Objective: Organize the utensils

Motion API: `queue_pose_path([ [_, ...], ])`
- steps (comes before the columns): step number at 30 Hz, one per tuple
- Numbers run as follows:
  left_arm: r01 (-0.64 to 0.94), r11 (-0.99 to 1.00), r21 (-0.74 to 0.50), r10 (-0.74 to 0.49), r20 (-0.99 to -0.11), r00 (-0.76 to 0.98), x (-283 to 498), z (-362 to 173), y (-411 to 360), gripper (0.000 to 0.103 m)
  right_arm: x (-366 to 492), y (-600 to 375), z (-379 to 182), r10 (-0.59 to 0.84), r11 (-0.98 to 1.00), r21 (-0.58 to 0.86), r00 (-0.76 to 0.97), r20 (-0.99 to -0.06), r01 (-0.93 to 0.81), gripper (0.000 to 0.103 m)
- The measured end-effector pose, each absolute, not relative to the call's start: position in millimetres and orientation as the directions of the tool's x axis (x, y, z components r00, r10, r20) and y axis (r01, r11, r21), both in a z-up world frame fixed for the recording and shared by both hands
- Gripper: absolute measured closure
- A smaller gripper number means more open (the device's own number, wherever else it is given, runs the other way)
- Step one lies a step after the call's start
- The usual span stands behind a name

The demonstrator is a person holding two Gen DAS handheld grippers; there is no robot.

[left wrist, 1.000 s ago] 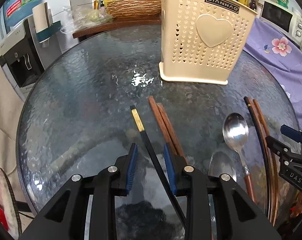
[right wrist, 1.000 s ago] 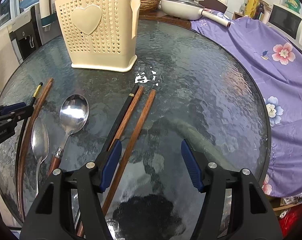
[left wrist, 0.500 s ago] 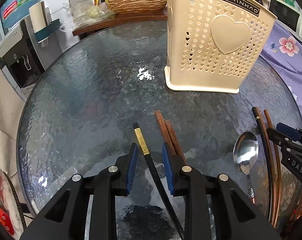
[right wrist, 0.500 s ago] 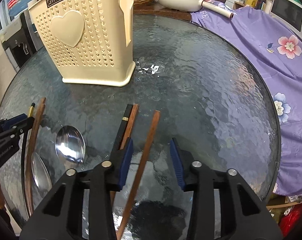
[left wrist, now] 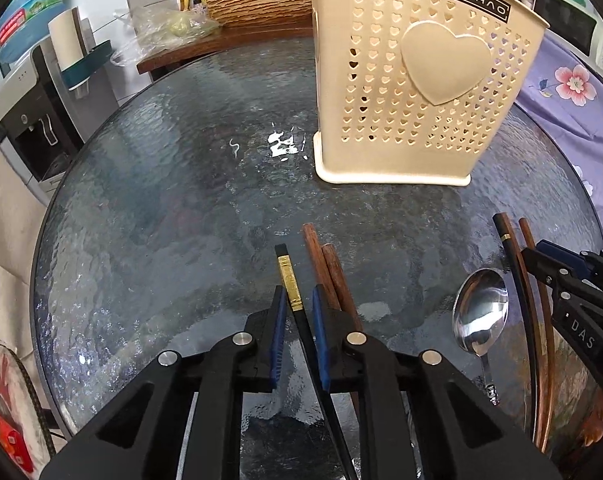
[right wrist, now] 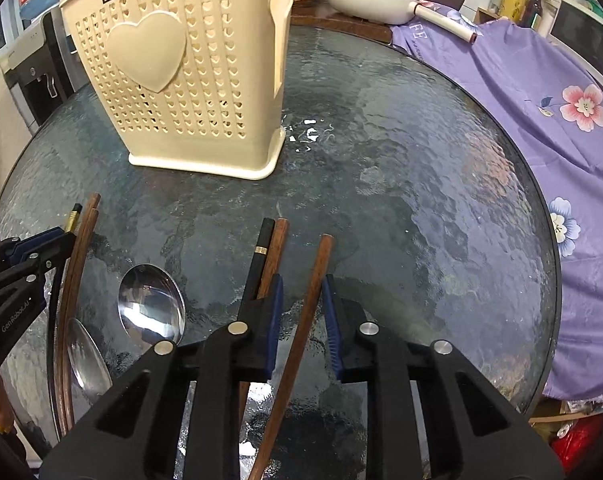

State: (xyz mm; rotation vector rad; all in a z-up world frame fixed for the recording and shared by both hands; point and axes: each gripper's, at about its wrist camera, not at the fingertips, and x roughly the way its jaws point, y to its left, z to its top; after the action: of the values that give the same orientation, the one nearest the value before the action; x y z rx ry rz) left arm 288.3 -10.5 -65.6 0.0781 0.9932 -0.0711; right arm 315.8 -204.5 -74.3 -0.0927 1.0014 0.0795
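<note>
Two grippers are working over the round textured-glass counter [left wrist: 149,208]. Lower centre of the left wrist view, the left gripper [left wrist: 297,300] is straddling a black chopstick with a gold band [left wrist: 289,280], jaws narrow, contact unclear. Lower centre of the right wrist view, the right gripper [right wrist: 301,292] is bracketing a brown wooden chopstick [right wrist: 313,284], small gaps showing. Upper in both views, the cream perforated utensil holder [left wrist: 417,80] is standing upright.

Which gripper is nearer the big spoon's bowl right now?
Hard to call: the spoon lies between them. Right gripper straddles a brown chopstick beside it; left gripper straddles the black chopstick, slightly farther.
</note>
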Motion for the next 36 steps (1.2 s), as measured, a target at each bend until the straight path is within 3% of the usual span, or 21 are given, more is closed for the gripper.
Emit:
queue_pose_path([
  [3,0.095,0.995,0.040,-0.018,-0.838,0.546,288,-66,-11,0.094,315,-200,-75,0.024,0.991,-0.050,0.539,-0.842,-0.122,0.093],
  [23,0.099,0.992,0.075,0.006,-0.828,0.561,284,-67,-25,0.096,321,-198,-75,0.018,0.988,-0.070,0.546,-0.838,-0.141,0.094],
  [36,0.077,0.997,0.010,-0.038,-0.807,0.589,282,-58,-10,0.096,307,-218,-66,0.124,0.991,0.060,0.619,-0.776,-0.123,0.095],
])
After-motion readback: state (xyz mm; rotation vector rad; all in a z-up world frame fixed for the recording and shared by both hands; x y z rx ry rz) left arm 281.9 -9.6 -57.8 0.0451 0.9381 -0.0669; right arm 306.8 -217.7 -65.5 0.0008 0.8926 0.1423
